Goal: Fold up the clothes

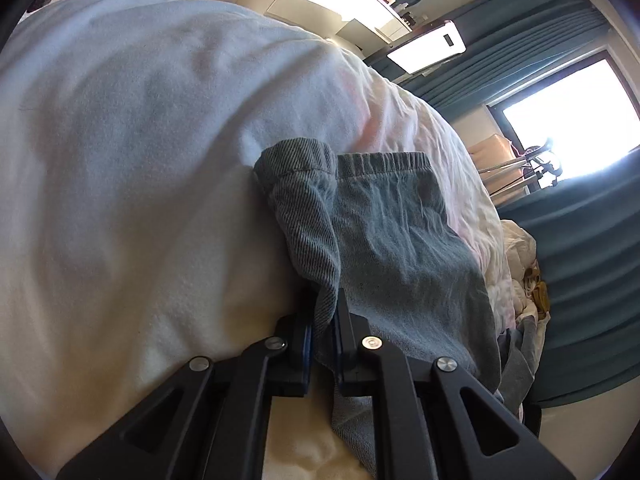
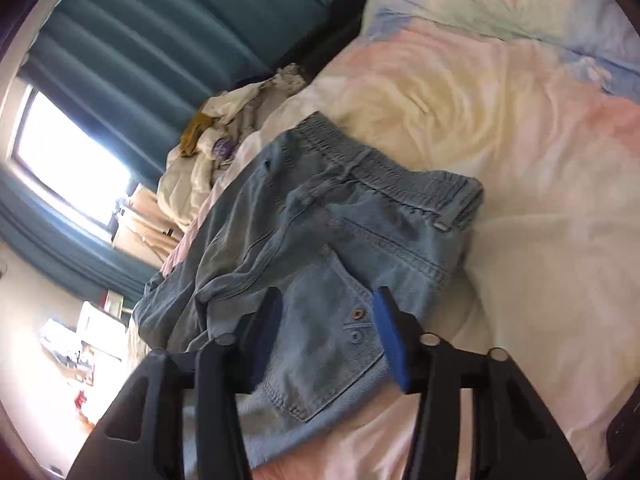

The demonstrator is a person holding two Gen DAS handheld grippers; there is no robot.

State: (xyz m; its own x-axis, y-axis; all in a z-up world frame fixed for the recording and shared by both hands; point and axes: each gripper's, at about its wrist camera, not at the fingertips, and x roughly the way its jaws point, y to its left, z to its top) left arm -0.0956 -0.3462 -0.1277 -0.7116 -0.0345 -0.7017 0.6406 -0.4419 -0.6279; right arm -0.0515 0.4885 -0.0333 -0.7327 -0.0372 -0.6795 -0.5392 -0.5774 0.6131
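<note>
1. Denim shorts (image 2: 320, 236) lie on the pastel bedspread (image 2: 500, 120), elastic waistband (image 2: 384, 168) at the far end from my right camera, a back pocket with a small metal button (image 2: 357, 313) facing up.
2. My right gripper (image 2: 326, 332) hovers over that pocket, jaws spread wide, blue pads (image 2: 390, 340) showing; nothing sits between them. I can't tell whether the fingertips touch the cloth.
3. My left gripper (image 1: 322, 336) is clamped narrow on a bunched fold of the shorts (image 1: 384, 240); the fabric rises between the two fingers and drapes over the right-hand one.
4. From the left camera, a rolled hem or leg edge (image 1: 296, 168) stands just beyond the pinch, with the gathered waistband (image 1: 384, 162) beside it.
5. Bedspread (image 1: 140, 160) fills most of the left view, white and faintly pink.
6. Rumpled pile of other clothes (image 2: 212, 148) sits at the bed's edge past the shorts, near the teal curtains (image 2: 160, 32) and a bright window (image 2: 68, 160).
</note>
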